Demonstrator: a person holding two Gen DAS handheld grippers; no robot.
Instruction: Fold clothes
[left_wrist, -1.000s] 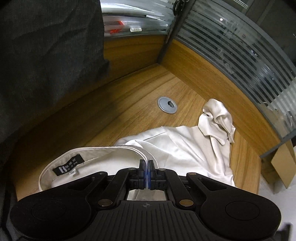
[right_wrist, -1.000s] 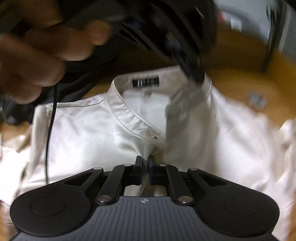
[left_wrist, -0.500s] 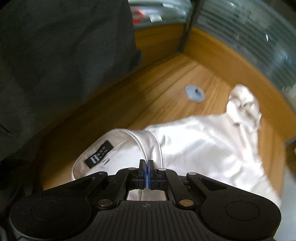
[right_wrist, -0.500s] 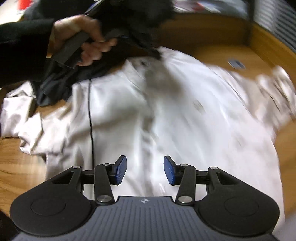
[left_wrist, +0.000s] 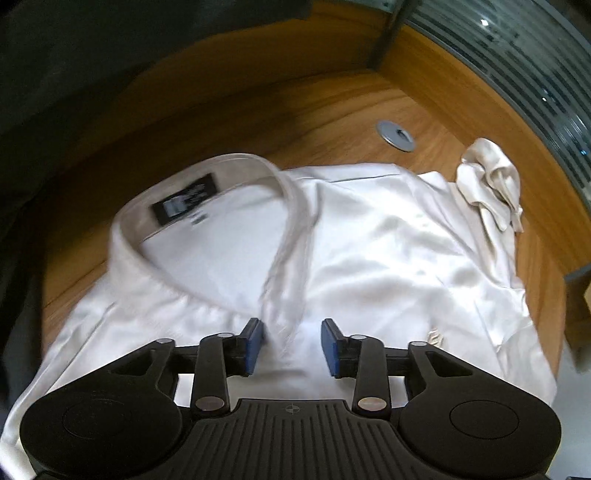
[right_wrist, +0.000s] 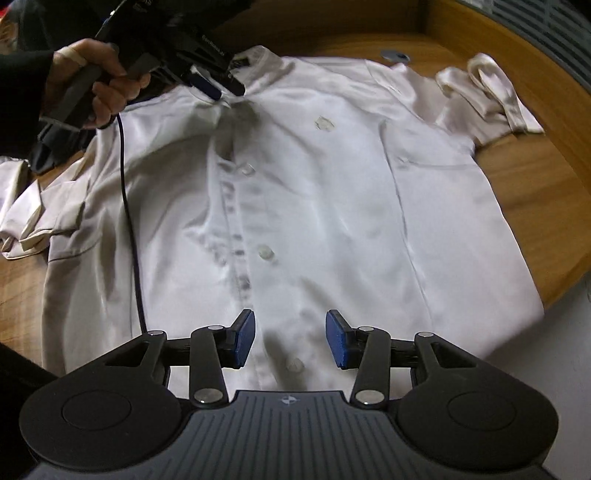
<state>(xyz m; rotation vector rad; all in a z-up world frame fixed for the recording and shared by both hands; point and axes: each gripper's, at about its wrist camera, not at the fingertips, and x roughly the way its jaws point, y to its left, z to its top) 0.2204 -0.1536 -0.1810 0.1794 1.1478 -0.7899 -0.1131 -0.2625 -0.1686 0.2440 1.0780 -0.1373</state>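
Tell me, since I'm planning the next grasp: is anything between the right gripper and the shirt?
Nothing visible. The right gripper hangs open directly over the shirt placket; the left gripper's black cable trails across the shirt further left.

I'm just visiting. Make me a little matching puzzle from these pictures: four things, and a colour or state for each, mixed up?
Things:
1. shirt
2. neck label
3. desk grommet
4. left gripper

Descriptions:
a. grey, round, set in the wooden table
b. open, over the placket
c. black, inside the collar
d. white, spread front up

Pairs: 1-d, 2-c, 3-a, 4-b
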